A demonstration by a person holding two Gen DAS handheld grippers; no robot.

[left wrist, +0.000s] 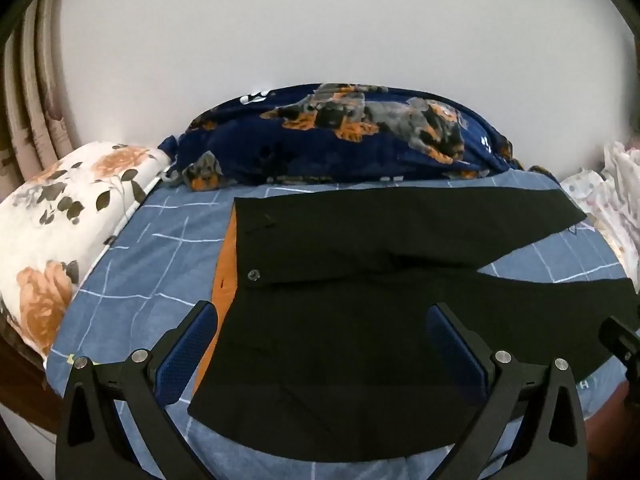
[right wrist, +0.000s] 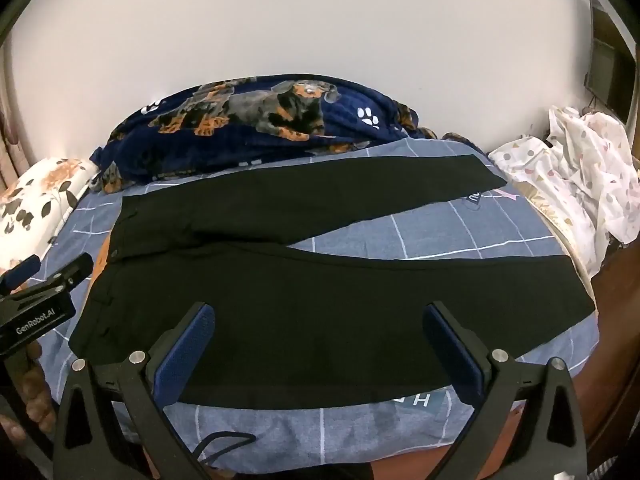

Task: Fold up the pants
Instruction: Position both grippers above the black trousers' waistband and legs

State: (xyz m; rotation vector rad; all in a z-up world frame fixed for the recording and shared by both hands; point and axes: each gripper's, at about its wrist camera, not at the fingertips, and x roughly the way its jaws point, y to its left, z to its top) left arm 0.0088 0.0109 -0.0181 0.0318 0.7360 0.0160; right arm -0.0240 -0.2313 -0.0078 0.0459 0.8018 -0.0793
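Black pants [left wrist: 360, 288] lie flat on a blue checked bed sheet [left wrist: 152, 264], waistband to the left with an orange lining and a button, the two legs spread apart toward the right. My left gripper [left wrist: 322, 316] hovers open above the waist and hip part, nothing between its blue pads. In the right wrist view the same pants [right wrist: 320, 300] stretch across the bed, and my right gripper [right wrist: 320, 320] hangs open over the near leg. The left gripper's body [right wrist: 40, 292] shows at the left edge there, with a hand below it.
A navy blanket with dog prints [left wrist: 340, 140] is bunched along the wall behind the pants. A floral pillow [left wrist: 60, 220] lies at the left and a crumpled white dotted cloth [right wrist: 572, 180] at the right. A black cable [right wrist: 224, 440] lies at the near bed edge.
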